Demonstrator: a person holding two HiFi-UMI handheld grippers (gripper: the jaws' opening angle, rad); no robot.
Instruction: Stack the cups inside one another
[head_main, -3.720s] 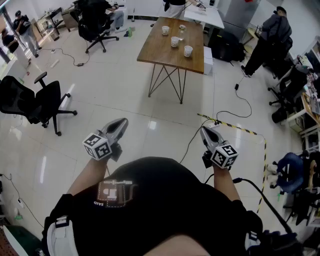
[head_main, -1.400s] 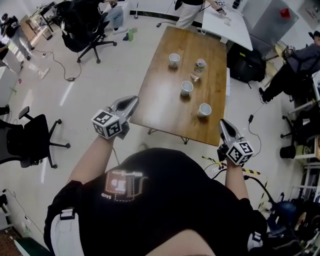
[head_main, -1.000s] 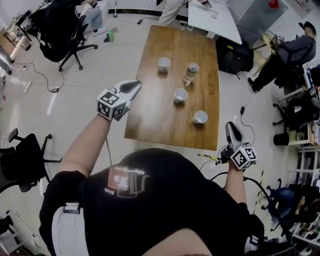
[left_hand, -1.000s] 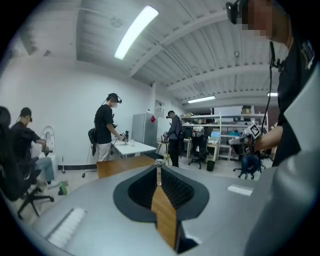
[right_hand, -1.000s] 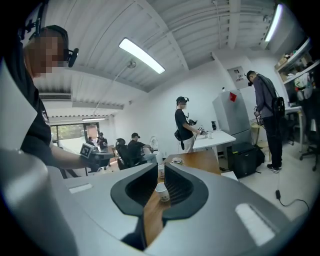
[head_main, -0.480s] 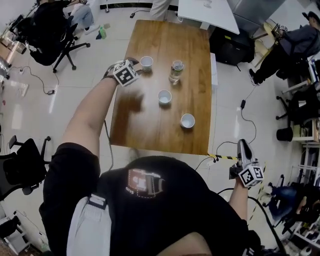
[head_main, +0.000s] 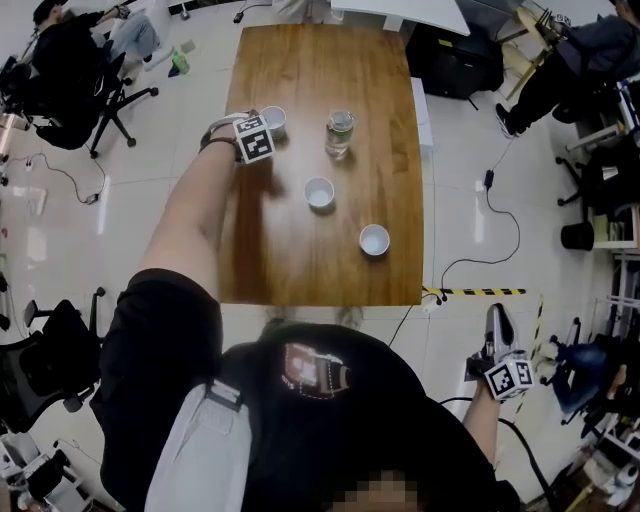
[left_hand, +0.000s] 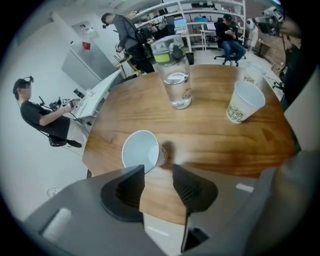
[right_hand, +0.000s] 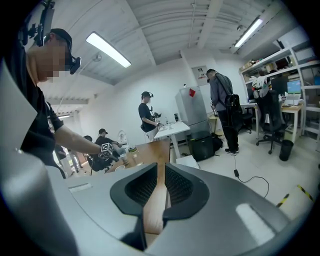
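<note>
Three white paper cups stand apart on the wooden table (head_main: 300, 260): a far-left cup (head_main: 273, 120), a middle cup (head_main: 319, 192) and a near-right cup (head_main: 374, 239). My left gripper (head_main: 260, 126) reaches over the table's left side and points steeply down at the far-left cup (left_hand: 141, 150). Its jaws are opening with nothing between them, and the cup stands just beyond the left fingertip (left_hand: 136, 175). The left gripper view also shows the left gripper (left_hand: 159, 172) and the middle cup (left_hand: 243, 102). My right gripper (head_main: 497, 314) hangs off the table's near right corner, over the floor. The right gripper (right_hand: 161, 167) has its jaws together, empty.
A glass jar of water (head_main: 339, 133) stands between the far cups, also large in the left gripper view as the jar (left_hand: 175, 75). Black office chairs (head_main: 70, 90) stand left of the table. A cable (head_main: 480, 230) and striped floor tape (head_main: 480, 292) lie to its right. People work at desks beyond.
The view closed in on the table. My left gripper swung forward and down to the far-left cup and its jaws parted. My right gripper dropped back beside the body, off the table.
</note>
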